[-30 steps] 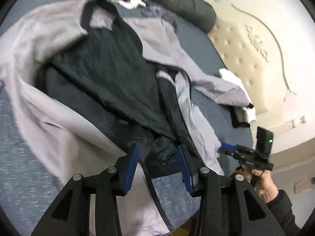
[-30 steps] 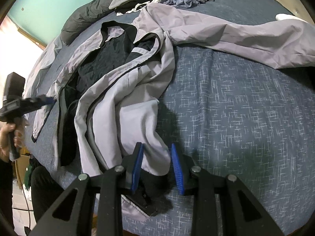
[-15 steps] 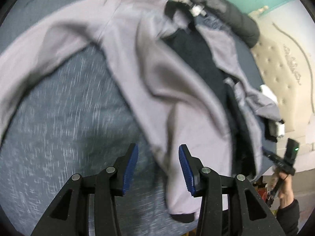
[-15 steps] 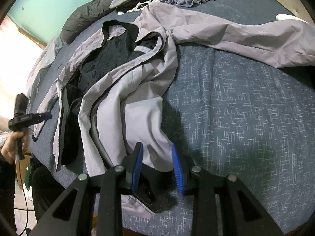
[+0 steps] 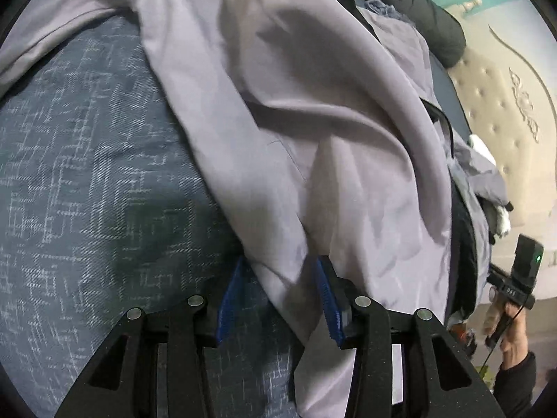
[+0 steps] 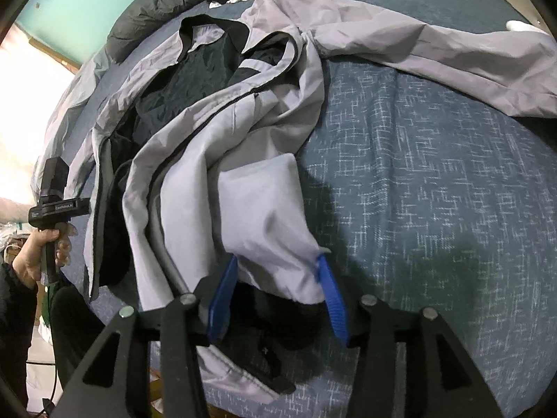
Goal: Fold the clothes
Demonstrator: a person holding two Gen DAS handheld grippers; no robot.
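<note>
While the jaws of the left gripper (image 5: 278, 299) are held parted astride the hem of the grey jacket (image 5: 313, 139), nothing is yet pinched. The right gripper (image 6: 275, 292) is likewise spread around a hem corner. The jacket is sprawled open toward twelve o'clock across the blue bedspread (image 6: 435, 191). If only one slippery layer is caught, an uneven fold could result.

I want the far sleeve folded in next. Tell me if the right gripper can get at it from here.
Probably not without moving. The right gripper has its jaws open around the jacket hem at the near edge, while the far sleeve lies stretched across the bedspread, well beyond. Nothing blocks the way.
</note>
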